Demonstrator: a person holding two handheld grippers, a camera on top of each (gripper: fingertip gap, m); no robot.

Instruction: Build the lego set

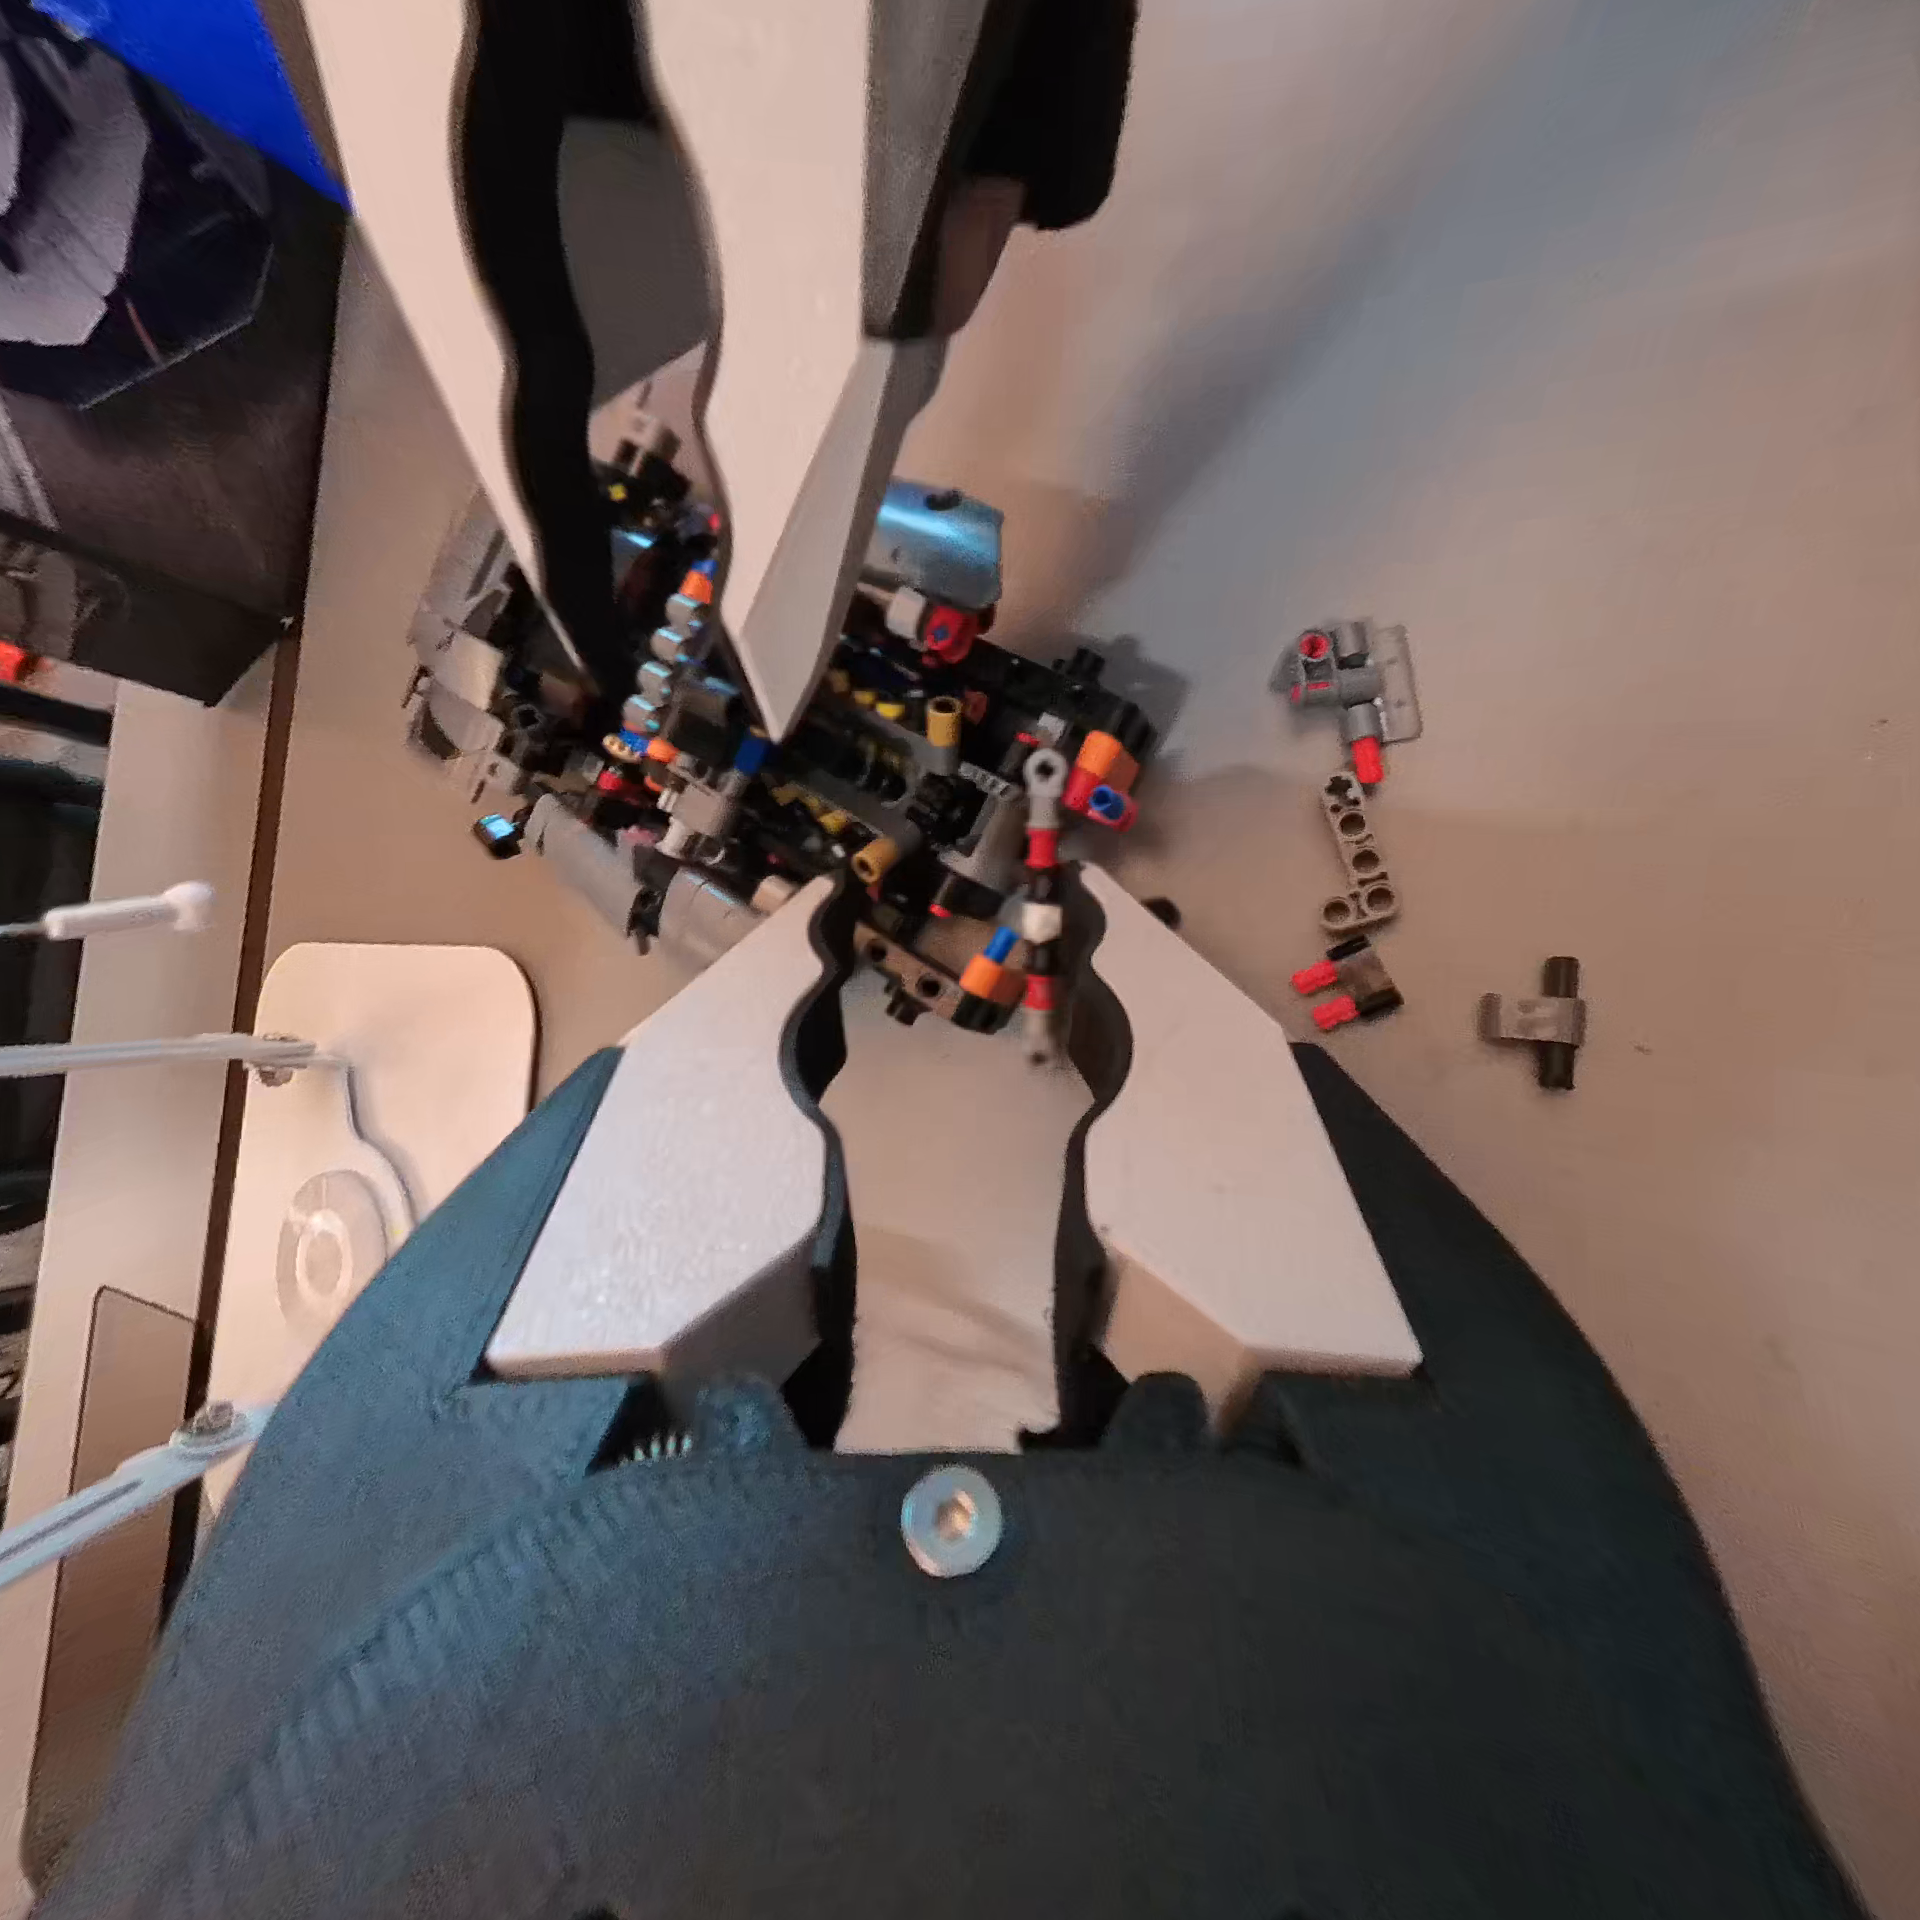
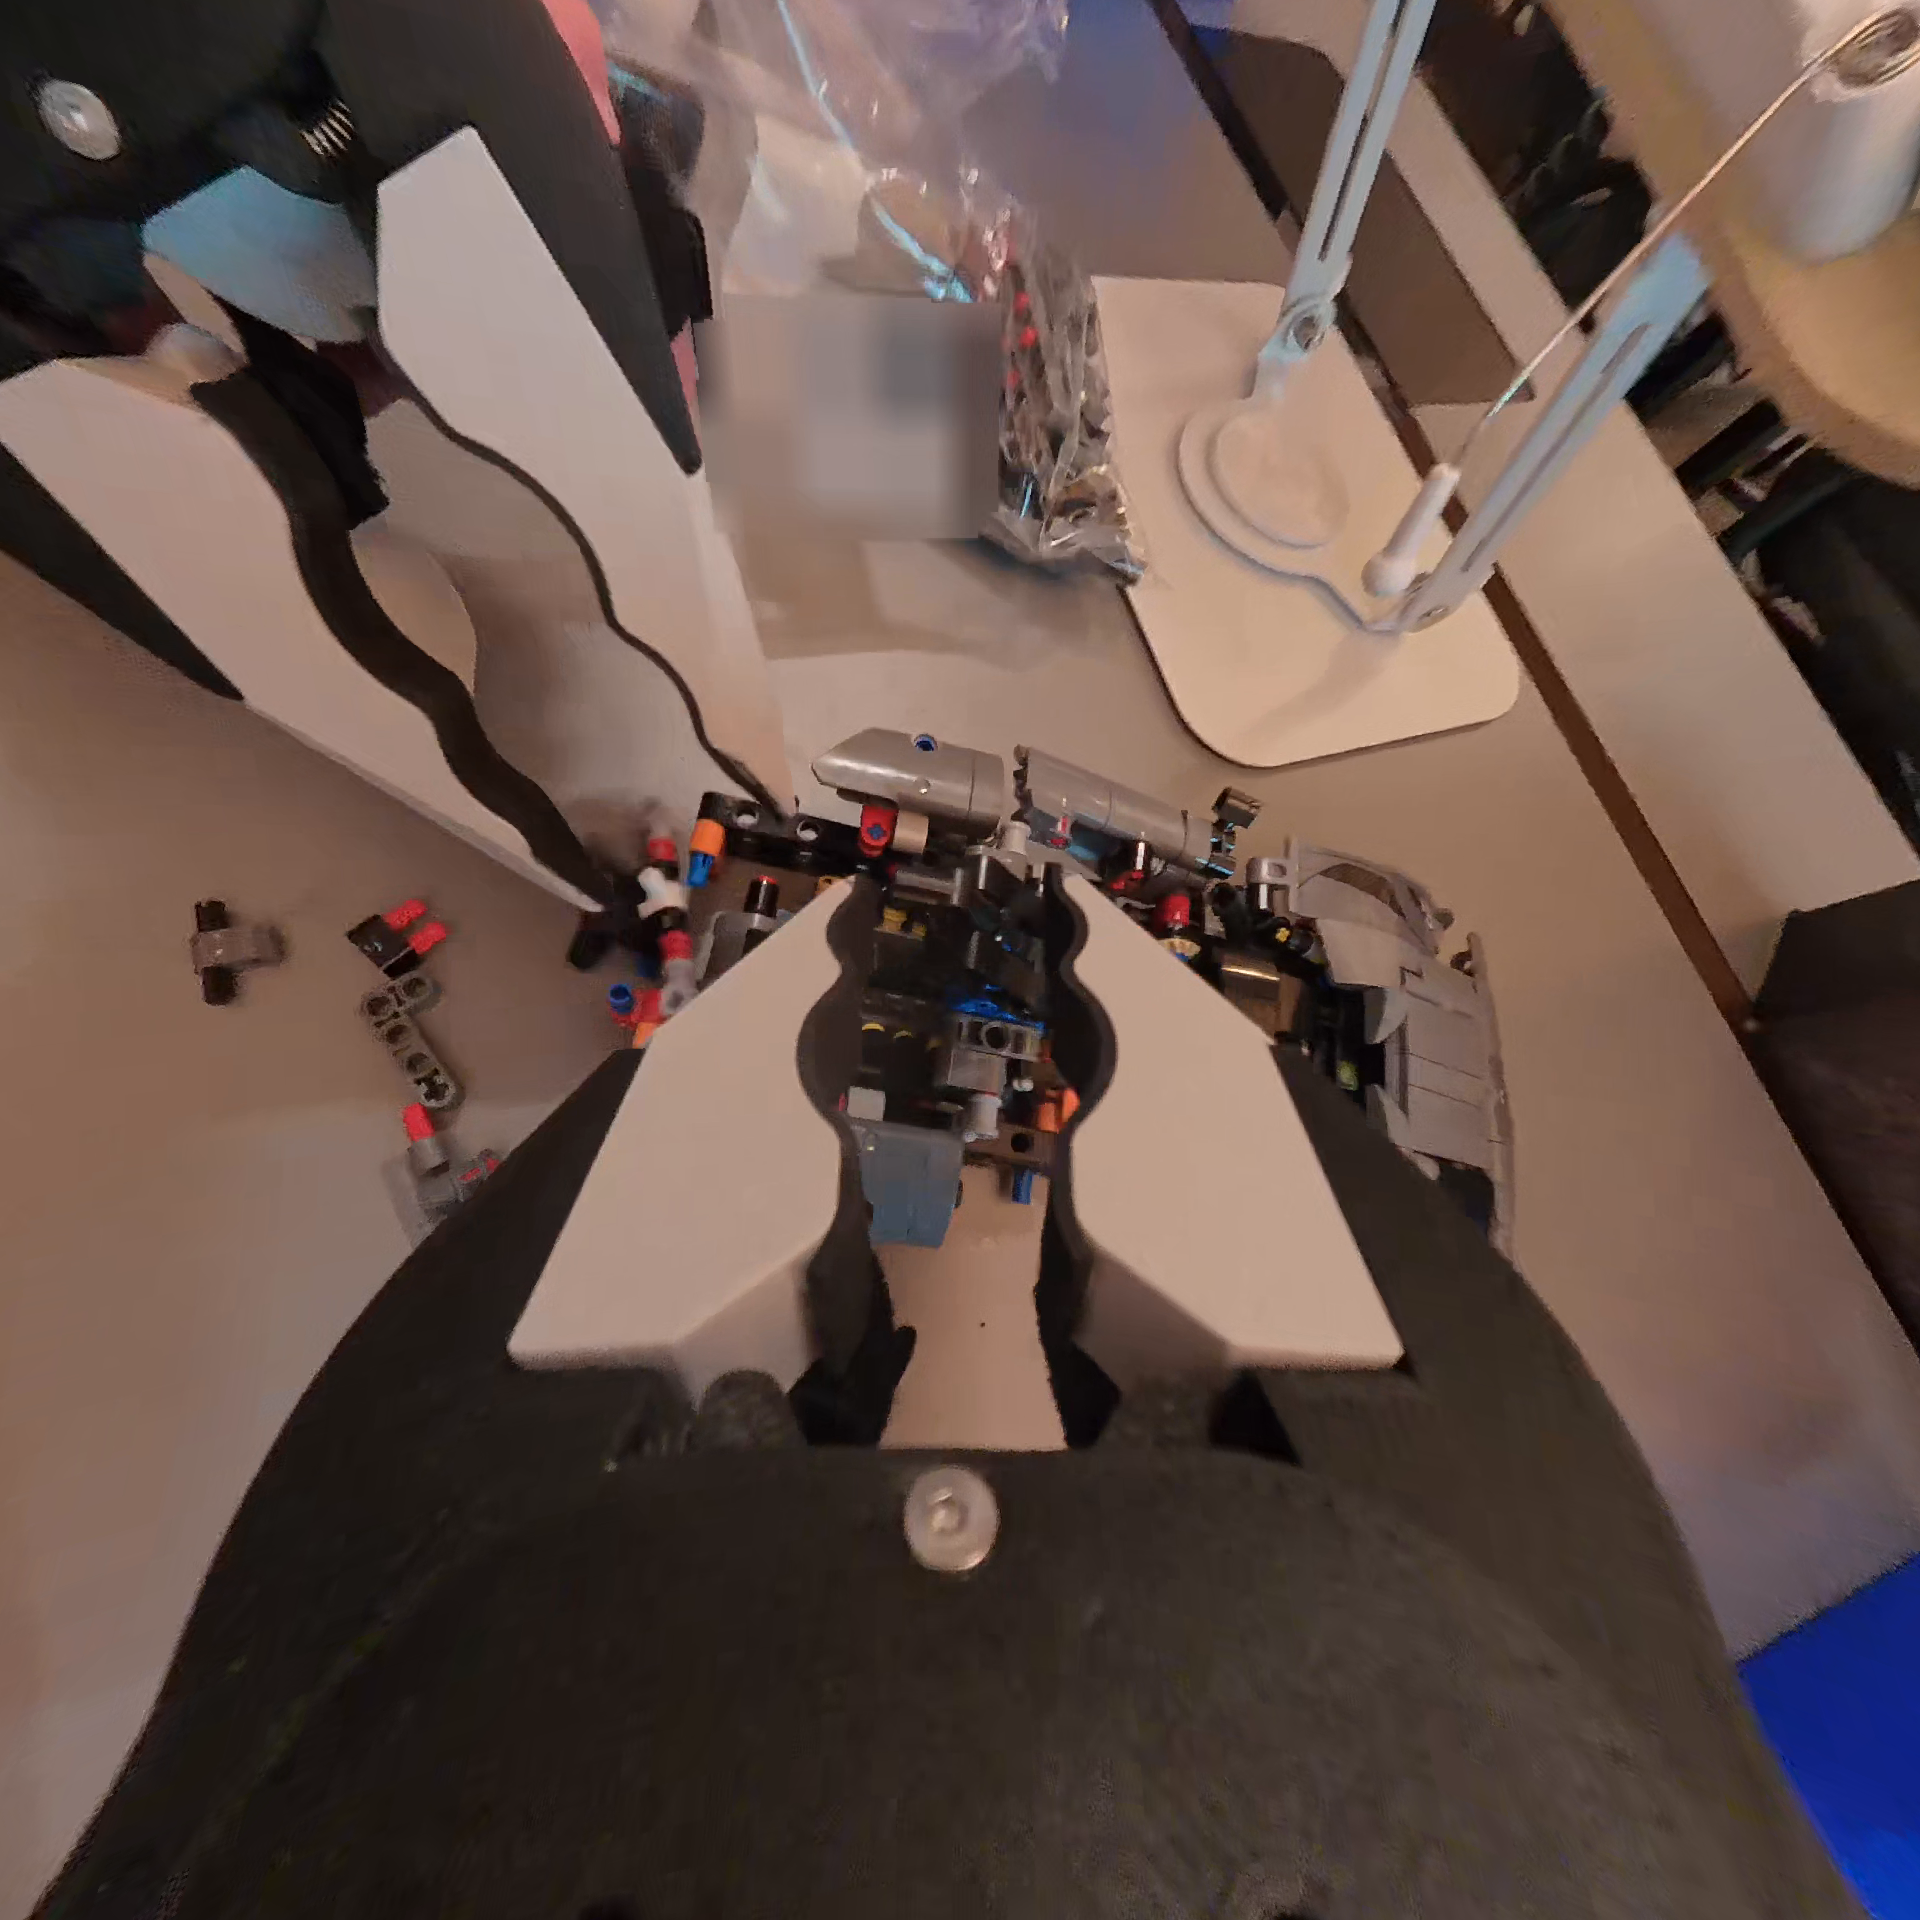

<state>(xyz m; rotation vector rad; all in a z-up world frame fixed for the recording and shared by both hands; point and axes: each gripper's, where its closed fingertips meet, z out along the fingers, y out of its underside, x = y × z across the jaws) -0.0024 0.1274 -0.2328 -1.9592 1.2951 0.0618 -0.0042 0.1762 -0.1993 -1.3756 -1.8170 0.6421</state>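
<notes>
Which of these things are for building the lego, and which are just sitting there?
For the build:
lego model
loose grey beam
red-pinned bits
bag of parts
left gripper
right gripper

Just there:
lamp base
table

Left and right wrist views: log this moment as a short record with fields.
surface: beige table
main item: part-built lego model, black frame, grey panels
left gripper: open, fingertips either side of the model's end with the red-and-white axle
right gripper: open, over the model's middle
loose parts: grey holed beam; black piece with red pins
background: white lamp base; clear parts bag
</notes>
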